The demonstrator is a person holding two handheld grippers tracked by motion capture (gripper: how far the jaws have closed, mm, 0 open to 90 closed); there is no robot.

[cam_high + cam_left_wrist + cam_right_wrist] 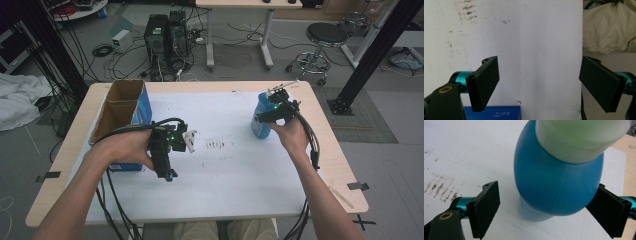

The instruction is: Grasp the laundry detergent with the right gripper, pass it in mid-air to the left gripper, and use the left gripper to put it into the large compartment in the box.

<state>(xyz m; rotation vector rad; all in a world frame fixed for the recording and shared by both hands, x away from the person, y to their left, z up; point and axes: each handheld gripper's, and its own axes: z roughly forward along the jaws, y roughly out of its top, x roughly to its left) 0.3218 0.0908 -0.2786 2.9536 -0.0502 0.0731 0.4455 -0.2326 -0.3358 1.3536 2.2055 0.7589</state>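
Blue bottle (pixel 554 187) with white cap, upright at far right of the white sheet (pixel 235 165), set between the spread jaws of the right gripper (pixel 272 112); probably mid-approach, closing next. Left gripper (pixel 167 150) gaping, empty, beside cardboard box (pixel 120 107) far left; contents unseen.

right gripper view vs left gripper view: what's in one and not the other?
Right gripper view alone: a blue plastic bottle with a white cap, standing between the right gripper's open jaws, and a bare strip of wooden table edge.

Left gripper view alone: the left gripper, open with nothing between its jaws, the top of a blue printed box and beige cloth past the sheet's edge.

Both: the white stained paper sheet on the table.
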